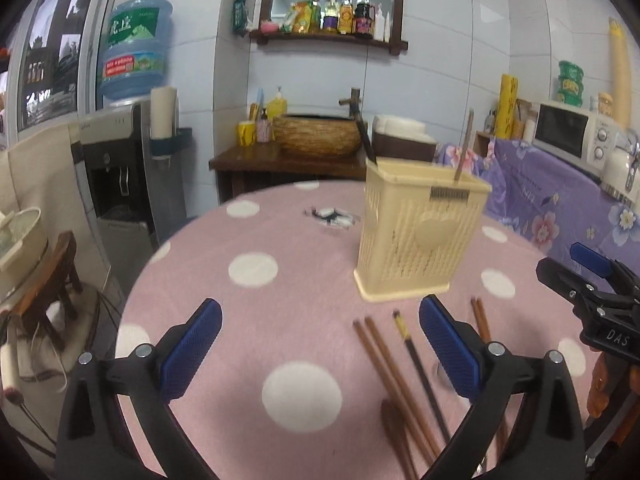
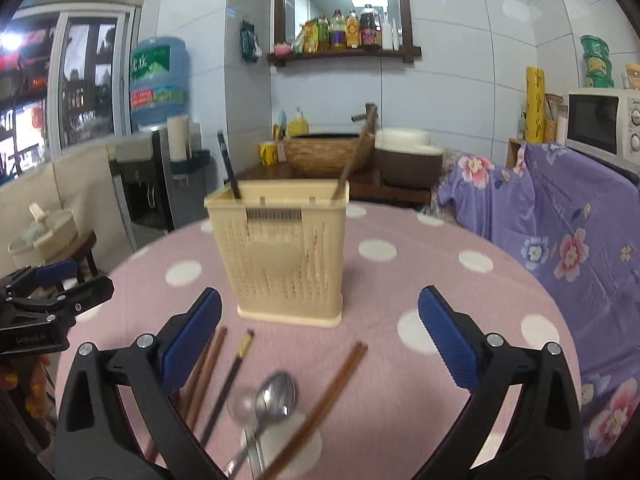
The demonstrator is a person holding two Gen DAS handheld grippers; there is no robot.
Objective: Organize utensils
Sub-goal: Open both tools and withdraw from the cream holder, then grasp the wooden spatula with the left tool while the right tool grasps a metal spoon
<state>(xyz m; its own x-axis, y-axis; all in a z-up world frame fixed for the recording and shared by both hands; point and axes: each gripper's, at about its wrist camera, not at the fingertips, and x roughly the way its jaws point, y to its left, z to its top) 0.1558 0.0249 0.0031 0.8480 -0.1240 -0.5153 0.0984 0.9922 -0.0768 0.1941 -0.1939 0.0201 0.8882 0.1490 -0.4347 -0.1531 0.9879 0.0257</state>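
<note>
Right wrist view: the right gripper (image 2: 320,316) has its blue pads (image 2: 192,342) spread wide and nothing is pinched between them. Between the pads, toward 6 o'clock, two metal spoons (image 2: 268,400) lie on the cloth; a brown chopstick pair (image 2: 320,408) lies slanted at 5 o'clock of them, a dark chopstick with a yellow band (image 2: 230,380) at 9 o'clock, and another brown chopstick pair (image 2: 204,372) runs partly under the left pad. At 12 o'clock, just beyond the fingertips, the cream utensil holder (image 2: 280,256) stands upright with a dark chopstick (image 2: 228,168) and a brown chopstick (image 2: 356,156) leaning out of it.

From the left wrist camera the left gripper (image 1: 320,316) is equally spread and empty; the utensils lie by its right pad at 5 o'clock, the holder stands at 1 o'clock, and the right gripper shows at 3 o'clock.

Everything rests on a round table (image 2: 440,280) under a pink, white-dotted cloth. Behind it, at 12 o'clock, are a woven basin (image 2: 328,152) on a dark cabinet and a mirror shelf (image 2: 344,20) with bottles. A water dispenser (image 2: 156,160) is at 10 o'clock, a microwave (image 2: 604,124) on purple floral fabric at 2 o'clock.
</note>
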